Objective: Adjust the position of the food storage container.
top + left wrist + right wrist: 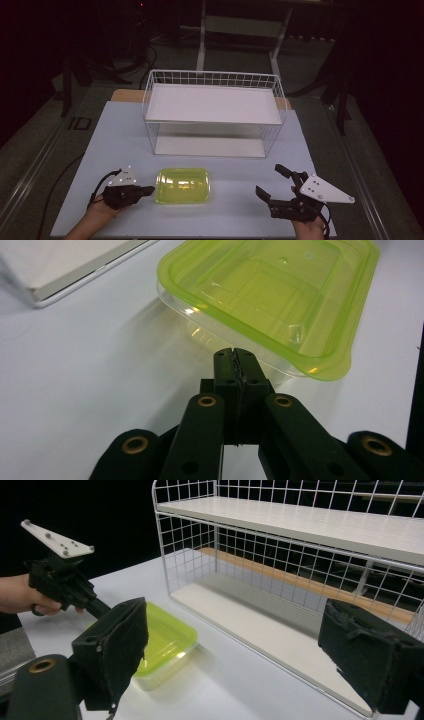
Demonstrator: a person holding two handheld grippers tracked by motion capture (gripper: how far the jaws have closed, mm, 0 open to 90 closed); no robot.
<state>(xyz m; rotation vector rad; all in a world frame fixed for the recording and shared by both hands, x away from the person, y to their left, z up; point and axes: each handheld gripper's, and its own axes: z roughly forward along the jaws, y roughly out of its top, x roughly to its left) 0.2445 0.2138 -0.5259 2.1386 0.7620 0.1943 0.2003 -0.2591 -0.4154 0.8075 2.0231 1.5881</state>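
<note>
Two shelves fill the white wire rack [214,112] at the far side. Near it lies a glossy, rounded yellow-green lidded container [182,185], between the grippers. Left gripper [145,190], jaws together, sits just beside it; right gripper [272,184] gapes, so approach level, pinching the thin rim.

One clear food container [182,186] with one yellow-green lid [272,295] on the surface [125,145]. One white wire rack [214,112], holding two white shelf boards: one upper [212,104], one lower [210,146]. Two hand-held grippers: one left gripper [150,190], one right gripper [270,181], each topped by one grey three-cornered plate. Two hands of one person.
</note>
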